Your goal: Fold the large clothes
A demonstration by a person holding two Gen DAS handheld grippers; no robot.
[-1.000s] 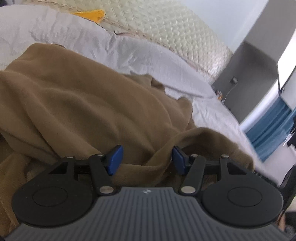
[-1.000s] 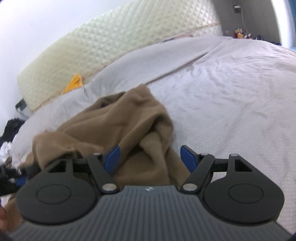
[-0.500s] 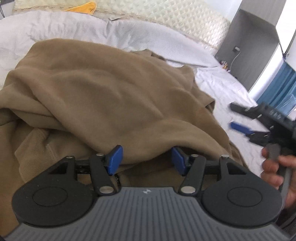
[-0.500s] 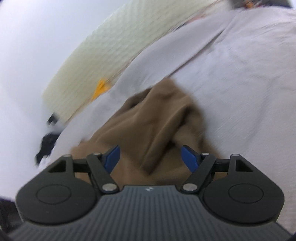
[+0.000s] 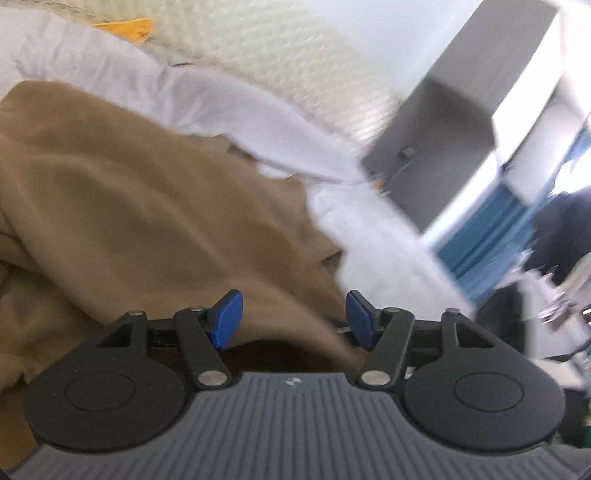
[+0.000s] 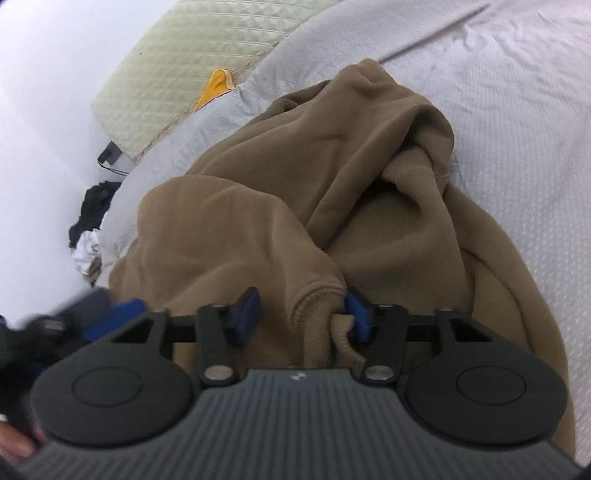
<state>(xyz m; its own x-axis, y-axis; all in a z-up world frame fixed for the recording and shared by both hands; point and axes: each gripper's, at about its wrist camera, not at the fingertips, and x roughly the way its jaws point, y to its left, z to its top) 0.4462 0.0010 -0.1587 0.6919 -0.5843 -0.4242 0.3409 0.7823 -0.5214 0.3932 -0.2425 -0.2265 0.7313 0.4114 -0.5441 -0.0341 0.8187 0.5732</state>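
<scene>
A large brown sweatshirt (image 6: 332, 177) lies crumpled on a bed covered with a white sheet (image 6: 517, 129). My right gripper (image 6: 303, 314) sits low over its near edge with a ribbed cuff (image 6: 317, 299) between the jaws. The jaws are closing: the right pad touches the cuff and the left pad stands a little apart. In the left wrist view the sweatshirt (image 5: 147, 206) fills the left side, and a fold of it runs between the spread jaws of my left gripper (image 5: 293, 317), which is open. The left gripper (image 6: 110, 317) also shows as a blur at the lower left of the right wrist view.
A quilted cream headboard (image 5: 295, 55) and a yellow item (image 5: 129, 27) lie behind the bed. A grey cabinet (image 5: 443, 129) and blue curtain (image 5: 487, 236) stand to the right. Dark and white clothes (image 6: 92, 221) are piled beside the bed. A hand (image 6: 14, 446) shows at the bottom left.
My right gripper has dropped closer to the sweatshirt and its jaws have narrowed around the cuff. The left view has swung, and the right gripper and hand seen earlier have left it.
</scene>
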